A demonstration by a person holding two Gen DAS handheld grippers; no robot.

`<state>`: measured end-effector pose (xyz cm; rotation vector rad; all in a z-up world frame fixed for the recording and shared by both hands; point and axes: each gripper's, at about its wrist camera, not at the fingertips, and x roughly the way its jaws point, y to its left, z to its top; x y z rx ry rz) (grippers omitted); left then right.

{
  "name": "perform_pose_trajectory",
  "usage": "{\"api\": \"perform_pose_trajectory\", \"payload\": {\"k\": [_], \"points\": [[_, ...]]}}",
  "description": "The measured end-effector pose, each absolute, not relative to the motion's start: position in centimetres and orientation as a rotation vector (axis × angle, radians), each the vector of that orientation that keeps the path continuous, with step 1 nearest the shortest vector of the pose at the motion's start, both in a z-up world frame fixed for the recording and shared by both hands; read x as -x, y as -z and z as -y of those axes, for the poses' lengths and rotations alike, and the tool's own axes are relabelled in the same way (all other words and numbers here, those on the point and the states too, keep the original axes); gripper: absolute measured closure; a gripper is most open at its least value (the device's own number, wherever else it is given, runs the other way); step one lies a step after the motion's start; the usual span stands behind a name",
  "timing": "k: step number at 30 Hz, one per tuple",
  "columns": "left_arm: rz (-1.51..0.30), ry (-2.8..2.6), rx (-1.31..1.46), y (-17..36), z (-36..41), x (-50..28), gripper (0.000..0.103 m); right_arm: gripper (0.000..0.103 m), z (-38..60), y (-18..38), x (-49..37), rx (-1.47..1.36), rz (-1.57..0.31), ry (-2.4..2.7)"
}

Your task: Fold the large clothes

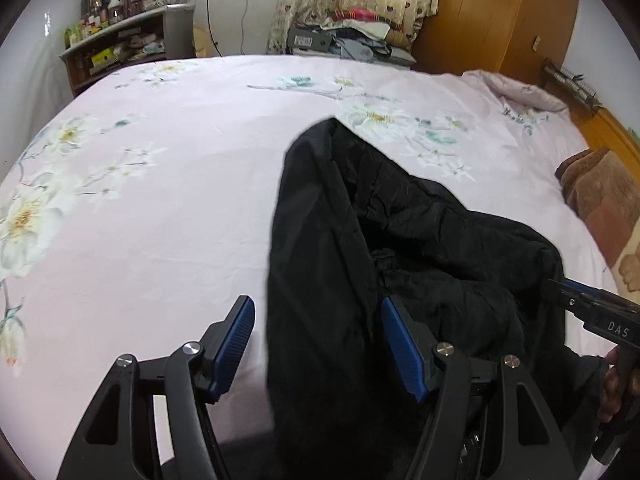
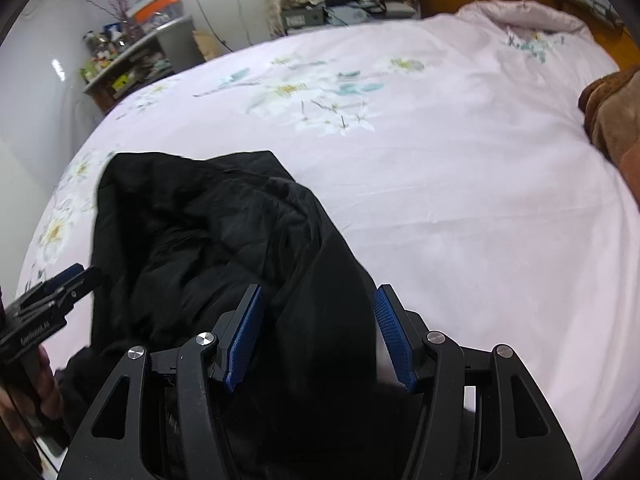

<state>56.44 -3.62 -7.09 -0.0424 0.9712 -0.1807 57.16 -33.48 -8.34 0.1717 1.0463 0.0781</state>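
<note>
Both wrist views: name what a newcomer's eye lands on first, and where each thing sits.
A crumpled black garment lies heaped on the near part of a pink floral bedsheet. The left gripper and right gripper each stand open with black cloth between the blue pads. A brown blanket lies at the bed's right edge.

At three o'clock of my left wrist view, my right gripper (image 1: 576,300) carries white letters — "D A S". At nine o'clock of my right wrist view, my left gripper (image 2: 64,280) bears white lettering — too blurred to read.
</note>
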Motion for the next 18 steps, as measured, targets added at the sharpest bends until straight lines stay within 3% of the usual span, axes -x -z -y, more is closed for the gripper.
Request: {"api": "perform_pose_trajectory", "payload": {"k": [1,2,3,4,18], "points": [[-0.981,0.188,0.029,7.7,4.1,-56.7,0.063,0.054,33.5,8.8,-57.7,-0.171,-1.06,-0.071],[-0.993,0.184,0.009,8.2,4.4,-56.8,0.074,0.076,33.3,9.2,-58.0,-0.158,-1.076,-0.062],[-0.998,0.18,-0.003,8.4,4.5,-56.8,0.087,0.087,33.0,9.3,-57.9,-0.143,-1.08,-0.055],[-0.981,0.185,-0.003,8.3,4.4,-56.4,0.093,0.09,32.9,9.1,-58.0,-0.137,-1.069,-0.062],[-0.702,0.292,0.139,-3.1,-2.4,-38.7,0.097,0.094,35.5,-2.6,-38.5,-0.257,-0.751,-0.203]]}}
